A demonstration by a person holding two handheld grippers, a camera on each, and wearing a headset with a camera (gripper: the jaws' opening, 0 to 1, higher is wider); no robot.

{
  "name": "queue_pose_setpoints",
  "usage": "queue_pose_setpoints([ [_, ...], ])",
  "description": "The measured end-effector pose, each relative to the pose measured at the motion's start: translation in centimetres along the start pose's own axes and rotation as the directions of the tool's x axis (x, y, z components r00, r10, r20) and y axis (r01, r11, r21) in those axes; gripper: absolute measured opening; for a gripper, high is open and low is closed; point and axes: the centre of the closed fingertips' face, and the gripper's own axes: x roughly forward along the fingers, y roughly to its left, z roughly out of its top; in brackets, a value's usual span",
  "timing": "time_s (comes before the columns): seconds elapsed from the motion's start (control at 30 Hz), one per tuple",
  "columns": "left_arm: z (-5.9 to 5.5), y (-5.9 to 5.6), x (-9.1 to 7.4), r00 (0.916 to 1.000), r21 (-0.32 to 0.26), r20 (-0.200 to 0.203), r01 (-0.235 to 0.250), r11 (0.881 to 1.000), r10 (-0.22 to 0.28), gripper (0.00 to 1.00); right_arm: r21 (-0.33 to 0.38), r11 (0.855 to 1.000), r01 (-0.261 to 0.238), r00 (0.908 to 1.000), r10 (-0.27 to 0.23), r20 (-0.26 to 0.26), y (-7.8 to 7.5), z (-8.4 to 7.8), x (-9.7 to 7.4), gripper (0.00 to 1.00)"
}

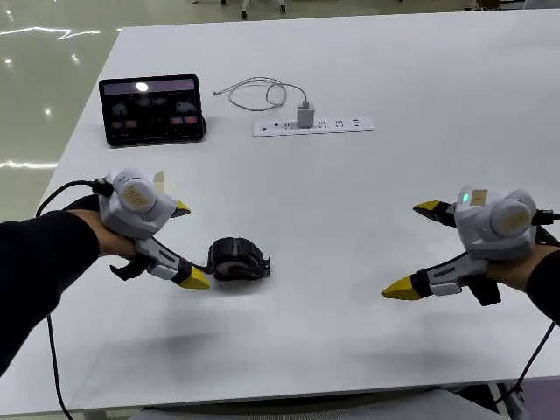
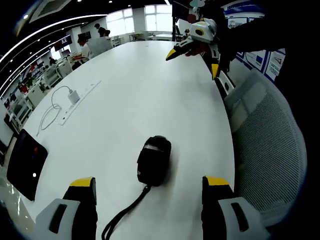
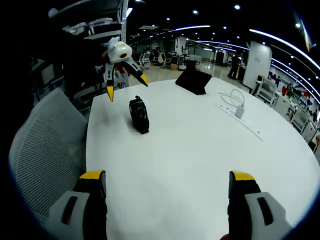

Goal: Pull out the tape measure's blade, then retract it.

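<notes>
White table (image 1: pixel 367 201) in the head view carries a black tape measure (image 1: pixel 236 259) near the front edge, blade wound in; the left gripper (image 1: pixel 189 244) sits just beside it, jaws spread and holding nothing; the right gripper (image 1: pixel 413 248) is well apart on the other side, jaws also spread and empty; a tablet (image 1: pixel 151 108) and a power strip (image 1: pixel 313 126) with a charger (image 1: pixel 304 115) lie at the far side. Left gripper view: the tape measure rests just ahead of the two parted yellow tips, its dark strap (image 2: pixel 125 212) trailing back between them. Right gripper view: both jaws stand wide over bare tabletop; the tape measure lies far ahead near the left gripper; a mesh chair (image 3: pixel 45 150) stands off the table edge.
</notes>
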Motion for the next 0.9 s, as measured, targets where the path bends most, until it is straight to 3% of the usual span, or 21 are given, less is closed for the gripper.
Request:
queue_pose_setpoints([
  [0.2,0.8,0.1,1.2,0.9990,0.039,-0.028,0.035,0.999,-0.034,0.79,-0.018,0.999,-0.030,0.9995,0.030,0.001,0.4,1.0,2.0,0.98],
  [0.3,0.8,-0.3,1.9,0.9957,0.085,-0.063,0.074,0.994,-0.069,0.74,-0.040,0.997,-0.060,0.9982,0.059,-0.007,1.0,1.5,3.5,0.97],
  [0.43,0.9,-0.3,3.0,0.9935,0.111,-0.089,0.081,0.990,-0.072,0.68,-0.062,0.994,-0.090,0.9958,0.089,-0.018,1.8,1.9,5.4,0.98],
  [0.6,0.7,-0.8,4.4,0.9872,0.129,-0.131,0.108,0.986,-0.091,0.63,-0.092,0.985,-0.148,0.9885,0.144,-0.046,2.7,2.3,7.9,0.94],
  [0.7,0.3,-1.5,5.2,0.9776,0.151,-0.171,0.150,0.977,-0.123,0.58,-0.126,0.973,-0.193,0.9809,0.188,-0.049,3.4,2.7,9.4,0.89],
  [0.9,0.4,-1.7,6.3,0.9720,0.171,-0.198,0.162,0.972,-0.127,0.52,-0.152,0.963,-0.224,0.9745,0.218,-0.052,4.0,4.3,11.4,0.83],
])
